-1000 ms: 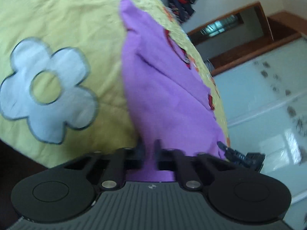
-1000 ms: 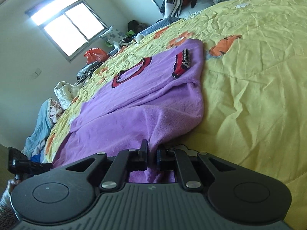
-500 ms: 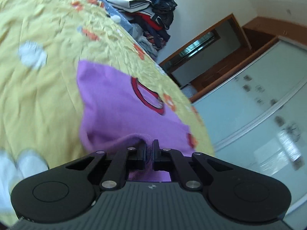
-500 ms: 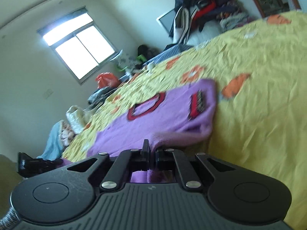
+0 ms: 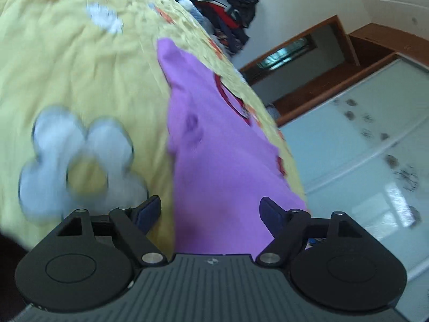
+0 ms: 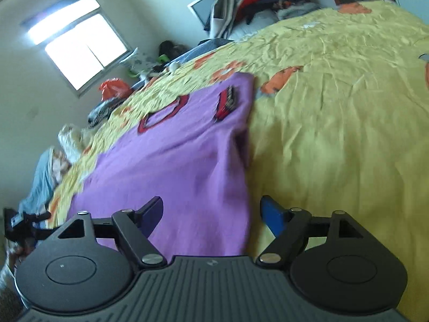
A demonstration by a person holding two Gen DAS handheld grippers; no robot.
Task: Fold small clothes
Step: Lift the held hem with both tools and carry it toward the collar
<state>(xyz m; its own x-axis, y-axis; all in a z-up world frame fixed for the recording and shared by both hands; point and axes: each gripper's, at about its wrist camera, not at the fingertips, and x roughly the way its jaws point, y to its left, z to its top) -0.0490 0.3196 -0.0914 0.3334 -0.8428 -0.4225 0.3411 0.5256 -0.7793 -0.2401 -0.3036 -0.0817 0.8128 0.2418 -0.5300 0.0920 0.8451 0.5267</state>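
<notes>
Nearest the lens in the left wrist view, the left gripper [image 5: 210,209] stands with its jaws spread wide and nothing between them; the purple garment [image 5: 214,161] runs up the middle of the frame from between the fingers toward the upper centre. In the right wrist view the right gripper [image 6: 211,209] is likewise released, jaws apart and empty, with the same purple garment [image 6: 187,155] filling the lower centre and stretching toward the middle left of the frame. It lies flat on the yellow bedspread [image 6: 335,107], its right-hand edge doubled over into a soft ridge, a red-trimmed neck opening [image 6: 163,115] and a red cuff [image 6: 228,102] at its far end.

The cloth looks like a light knit: limp, no stiffness, likely to sag and drag on the bedspread if lifted by one point only. A pinch through both layers at the near corners, one per gripper, seems the surest hold; the folded ridge would probably slip open if taken loosely.

Farther off, a pile of clothes [image 6: 254,0] sits at the top centre, and a window [image 6: 77,51] shows at the upper left
</notes>
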